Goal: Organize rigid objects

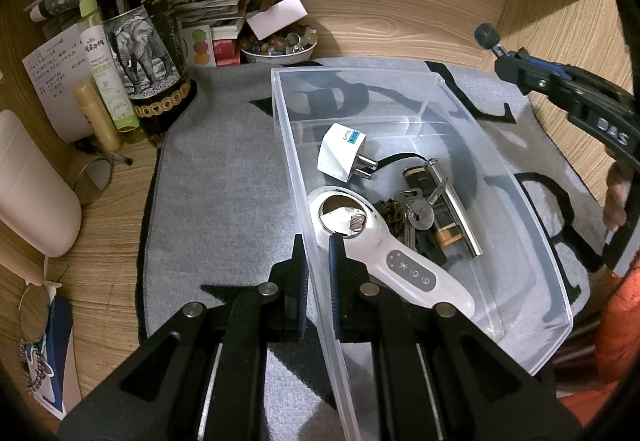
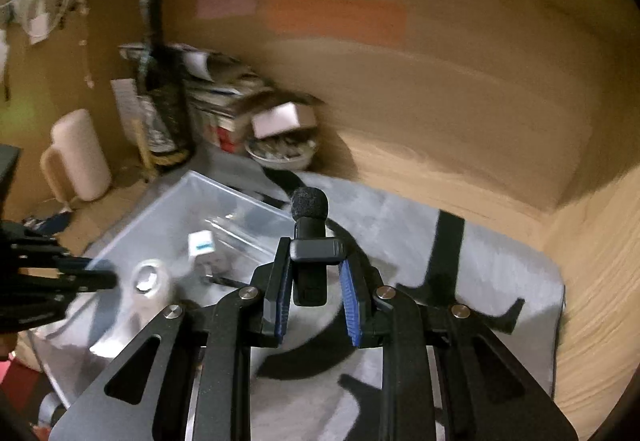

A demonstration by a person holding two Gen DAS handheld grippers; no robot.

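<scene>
Left gripper point(image 1: 318, 261): jaws straddle the near left wall of the clear bin point(image 1: 460, 113), one pad outside, one inside. A narrow gap shows between the pads; can't tell if they pinch the wall.

Bin sits on a grey mat point(image 1: 224, 181) on the wooden surface point(image 1: 112, 209). Contents ahead of the left jaws:
- white handheld device point(image 1: 384, 257), round head just ahead of the inside pad, handle running back to the right of it
- white plug adapter point(image 1: 340, 153), further ahead, prongs pointing right
- keys point(image 1: 416, 217) on a ring, right of the device head
- metal cylinder point(image 1: 456, 209) and a dark object under it, right of the keys; what the dark one is can't be told

Right gripper point(image 2: 314, 289): jaws clamped on a small black mic point(image 2: 310, 237), foam head pointing ahead past the fingertips. Left pad touches the mic clip; right-side contact is not clear. The right view is motion-blurred. In the left view the right gripper point(image 1: 516, 63) hangs above the bin's far right corner, mic point(image 1: 486, 35) out front, apart from the bin.

Clutter to the far left of the left jaws: wine bottle point(image 1: 140, 21), spray bottle point(image 1: 104, 69), bowl point(image 1: 280, 49) of beads, paper stack point(image 1: 216, 9).
</scene>
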